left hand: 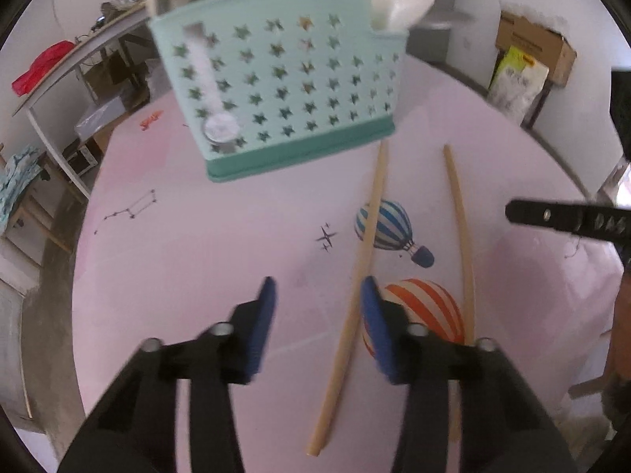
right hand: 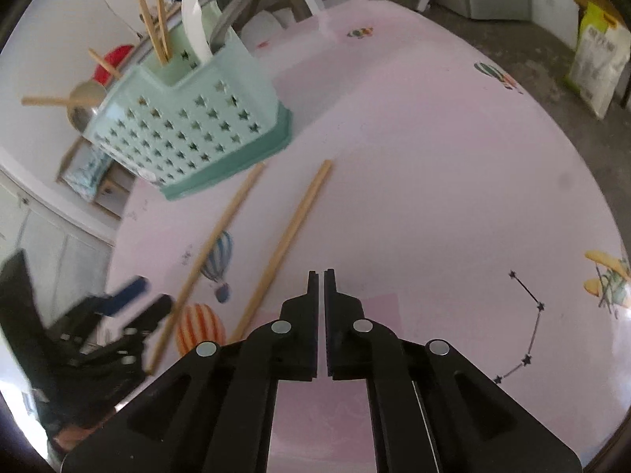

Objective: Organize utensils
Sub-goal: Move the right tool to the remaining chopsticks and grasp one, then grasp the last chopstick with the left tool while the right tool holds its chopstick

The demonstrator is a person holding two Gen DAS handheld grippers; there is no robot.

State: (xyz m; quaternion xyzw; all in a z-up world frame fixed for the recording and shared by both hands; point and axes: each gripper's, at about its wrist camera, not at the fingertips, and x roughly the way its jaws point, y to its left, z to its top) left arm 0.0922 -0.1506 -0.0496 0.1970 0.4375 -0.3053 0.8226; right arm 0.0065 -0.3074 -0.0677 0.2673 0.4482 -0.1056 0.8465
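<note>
my left gripper (left hand: 317,287) hangs half-open, empty; one chopstick (left hand: 355,287) lies just beside its right finger.

Pink counter (right hand: 414,149) with printed pictures: blue-striped hot-air balloon (left hand: 388,222), orange-striped balloon (left hand: 430,307), star constellation lines (right hand: 526,327), yellow plane (right hand: 609,280) at the right edge. Far left, a shelf rack (left hand: 79,75) with a red cloth (left hand: 41,65) on top. Far right, a cardboard box (left hand: 532,45) and a white-and-yellow sack (left hand: 516,79) below it. Grey floor (right hand: 524,51) beyond the counter.
</note>
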